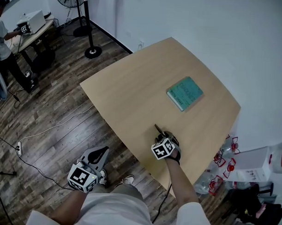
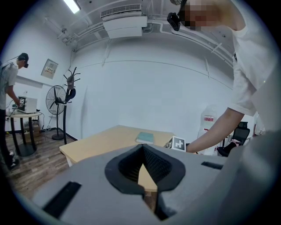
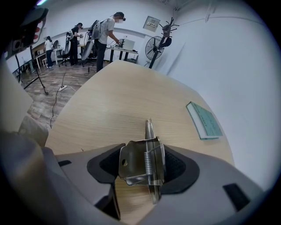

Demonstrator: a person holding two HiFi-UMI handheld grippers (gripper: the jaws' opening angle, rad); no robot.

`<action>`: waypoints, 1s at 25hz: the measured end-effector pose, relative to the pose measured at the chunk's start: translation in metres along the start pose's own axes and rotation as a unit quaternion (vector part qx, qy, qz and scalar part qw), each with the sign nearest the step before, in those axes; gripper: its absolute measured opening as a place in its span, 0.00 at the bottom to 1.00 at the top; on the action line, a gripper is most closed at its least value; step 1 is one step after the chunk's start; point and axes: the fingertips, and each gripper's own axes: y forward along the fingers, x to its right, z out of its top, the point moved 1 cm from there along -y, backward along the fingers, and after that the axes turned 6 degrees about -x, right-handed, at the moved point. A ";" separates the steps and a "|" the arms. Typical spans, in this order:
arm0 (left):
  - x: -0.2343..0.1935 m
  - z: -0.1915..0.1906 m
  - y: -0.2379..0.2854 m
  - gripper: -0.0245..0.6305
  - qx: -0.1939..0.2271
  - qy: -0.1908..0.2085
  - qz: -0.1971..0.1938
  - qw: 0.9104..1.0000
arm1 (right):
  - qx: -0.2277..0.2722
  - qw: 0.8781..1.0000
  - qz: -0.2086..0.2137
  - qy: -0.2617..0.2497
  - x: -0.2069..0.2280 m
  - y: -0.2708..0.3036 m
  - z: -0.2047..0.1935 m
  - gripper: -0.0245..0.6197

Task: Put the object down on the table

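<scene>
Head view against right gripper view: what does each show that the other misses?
Head view only: the left gripper, held beside the table, and clear bottles with red handles past its right edge. Right gripper view only: the metal clip, its spring and plates plain, between the jaws. Both: the table, the green book and the right gripper.

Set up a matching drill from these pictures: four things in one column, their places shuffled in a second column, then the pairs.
1 metal clip
2 green book
3 left gripper
4 standing fan

A on the floor near the wall
B lying flat on the table
C held over the floor, beside the table
D between the right gripper's jaws

Pairs: 1-D, 2-B, 3-C, 4-A
</scene>
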 end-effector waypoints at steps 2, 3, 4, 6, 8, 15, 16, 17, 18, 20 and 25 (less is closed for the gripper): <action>0.000 -0.001 0.000 0.05 0.000 0.000 -0.001 1.000 | -0.001 1.000 0.003 0.001 -0.002 -0.001 -0.001 0.39; 0.000 -0.001 -0.001 0.05 0.000 0.000 -0.002 1.000 | -0.002 1.000 0.006 0.002 -0.003 -0.001 -0.002 0.40; 0.000 -0.001 -0.001 0.05 0.000 -0.001 -0.003 1.000 | -0.003 1.000 0.009 0.003 -0.004 -0.002 -0.002 0.40; -0.001 -0.002 -0.001 0.05 0.001 -0.003 -0.005 1.000 | -0.003 1.000 0.015 0.007 -0.006 -0.003 -0.002 0.42; -0.001 -0.002 -0.001 0.05 0.002 -0.004 -0.007 1.000 | -0.004 1.000 0.020 0.009 -0.009 -0.004 -0.002 0.42; -0.003 -0.003 -0.001 0.05 0.003 -0.010 -0.018 1.000 | -0.007 0.999 0.032 0.009 -0.019 -0.012 -0.003 0.44; -0.003 -0.003 0.000 0.05 0.005 -0.011 -0.021 1.000 | -0.007 0.999 0.032 0.010 -0.021 -0.014 -0.003 0.45; -0.003 -0.003 0.000 0.05 0.005 -0.011 -0.024 1.000 | -0.006 0.999 0.031 0.012 -0.021 -0.015 -0.003 0.45; -0.003 -0.003 0.001 0.05 0.006 -0.010 -0.027 1.000 | -0.005 0.999 0.030 0.013 -0.022 -0.017 -0.003 0.45; -0.001 -0.002 0.002 0.05 0.008 -0.010 -0.034 0.999 | -0.002 1.000 0.026 0.017 -0.021 -0.022 -0.003 0.45; -0.004 0.005 0.006 0.05 0.015 -0.005 -0.052 0.999 | 0.000 1.000 0.015 0.018 -0.022 -0.035 -0.001 0.45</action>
